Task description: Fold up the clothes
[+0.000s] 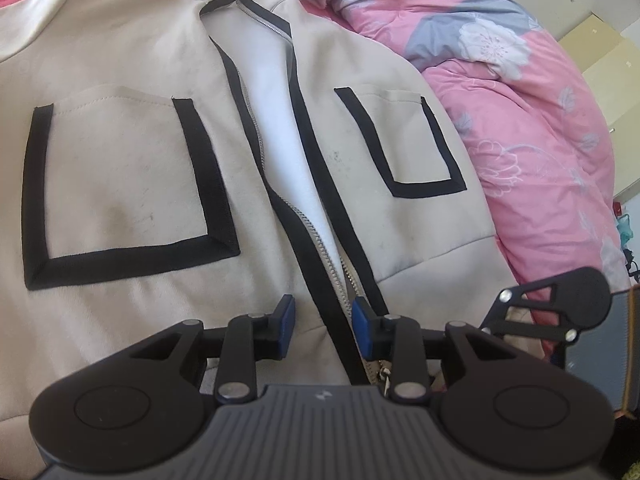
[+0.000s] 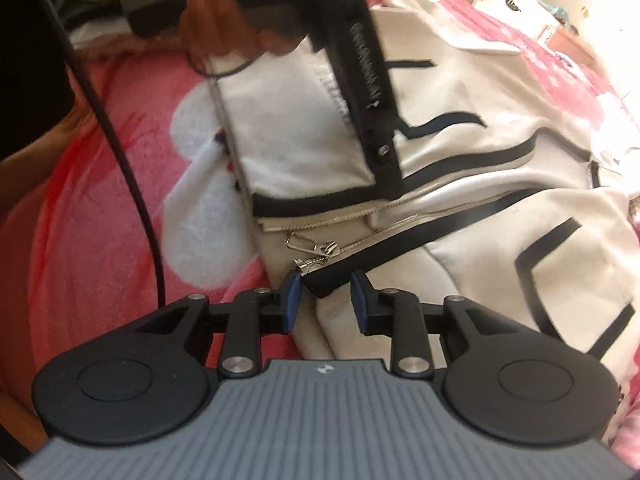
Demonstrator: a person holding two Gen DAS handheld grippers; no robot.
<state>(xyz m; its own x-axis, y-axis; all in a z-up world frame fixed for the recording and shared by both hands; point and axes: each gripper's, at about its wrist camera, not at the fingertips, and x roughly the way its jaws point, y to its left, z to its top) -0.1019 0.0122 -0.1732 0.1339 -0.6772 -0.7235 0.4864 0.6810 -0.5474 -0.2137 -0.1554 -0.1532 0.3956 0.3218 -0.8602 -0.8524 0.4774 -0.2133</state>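
A cream zip jacket (image 1: 120, 168) with black trim and two black-outlined patch pockets lies front up on the bed, its zipper undone. My left gripper (image 1: 324, 318) hovers over the lower front. It is open, and the black zipper trim (image 1: 320, 280) runs between its blue pads without being pinched. My right gripper (image 2: 326, 292) is open at the jacket's hem, and the black-trimmed corner (image 2: 320, 282) lies in the gap. The zipper pull (image 2: 308, 246) lies just beyond it. In the right wrist view a hand (image 2: 224, 20) holds the left gripper's black body (image 2: 360, 60) over the jacket.
A pink floral quilt (image 1: 520, 100) is bunched along the jacket's right side. A pink and white fleece blanket (image 2: 100, 220) covers the bed beneath. A black cable (image 2: 132, 168) hangs at the left. Pale yellow cabinets (image 1: 592, 40) stand beyond the bed.
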